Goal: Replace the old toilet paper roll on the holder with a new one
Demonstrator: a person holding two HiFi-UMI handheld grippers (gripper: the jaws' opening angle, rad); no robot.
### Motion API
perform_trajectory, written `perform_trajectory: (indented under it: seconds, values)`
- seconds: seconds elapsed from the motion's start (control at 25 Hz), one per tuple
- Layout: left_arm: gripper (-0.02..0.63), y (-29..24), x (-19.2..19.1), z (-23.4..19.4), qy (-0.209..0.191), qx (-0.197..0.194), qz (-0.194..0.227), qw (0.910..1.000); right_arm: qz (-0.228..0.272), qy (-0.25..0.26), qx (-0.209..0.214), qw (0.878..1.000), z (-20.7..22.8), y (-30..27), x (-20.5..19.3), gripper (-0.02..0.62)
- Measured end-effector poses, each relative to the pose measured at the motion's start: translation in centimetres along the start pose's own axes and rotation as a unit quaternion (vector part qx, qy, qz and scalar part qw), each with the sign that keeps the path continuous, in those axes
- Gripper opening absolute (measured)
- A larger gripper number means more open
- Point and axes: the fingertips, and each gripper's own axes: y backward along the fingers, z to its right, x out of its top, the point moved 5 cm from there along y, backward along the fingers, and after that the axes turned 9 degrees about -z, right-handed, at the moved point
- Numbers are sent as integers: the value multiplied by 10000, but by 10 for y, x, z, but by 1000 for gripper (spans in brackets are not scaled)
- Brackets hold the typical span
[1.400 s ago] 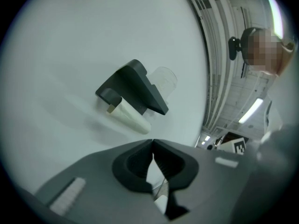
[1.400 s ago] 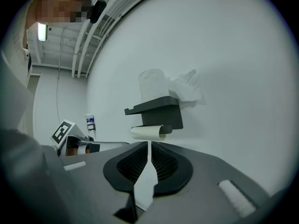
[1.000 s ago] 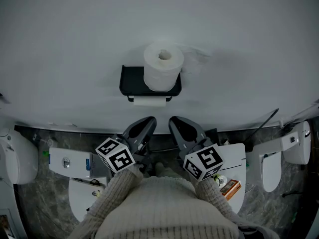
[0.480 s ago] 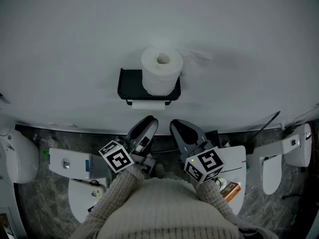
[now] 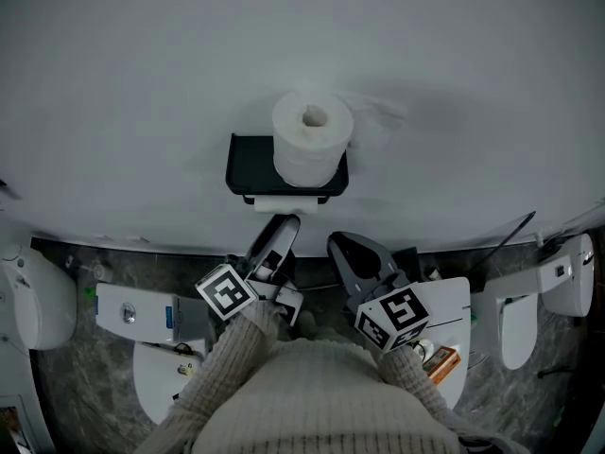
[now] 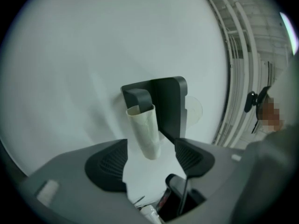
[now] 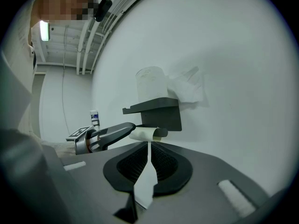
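A black wall holder (image 5: 248,166) carries a full white toilet roll (image 5: 312,138) on its shelf. Under the shelf the old bare cardboard tube (image 5: 284,203) hangs on the holder's arm. My left gripper (image 5: 283,225) reaches up to it and its jaws have just been opening. In the left gripper view the tube (image 6: 144,129) ends between the open pads (image 6: 108,164) of the left gripper (image 6: 149,160), and neither pad presses on it. My right gripper (image 5: 342,244) is shut and empty, a little right of and below the tube (image 7: 144,134). The right gripper (image 7: 148,164) view also shows the roll (image 7: 150,85).
A loose flap of tissue (image 5: 378,113) sticks to the wall right of the roll. Below me are white toilets (image 5: 36,296) and a cistern lid (image 5: 132,308) on a dark stone floor. A small orange box (image 5: 438,359) lies on the white surface at lower right.
My left gripper has moved up and right toward the holder, rolled onto its side and opened its jaws. The right gripper has stayed where it was.
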Motion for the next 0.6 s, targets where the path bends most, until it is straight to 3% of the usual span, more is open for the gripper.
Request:
perform_trajectory:
  seconds: [0.36,0.6]
  values:
    - [324,-13,12,-4,277,-87,318,9991,-17,29,-125,9999,8,2,2,18]
    - [324,-22,16,-5,390,-219,282,9986,17,43,-182,9998,15,-1,6,20]
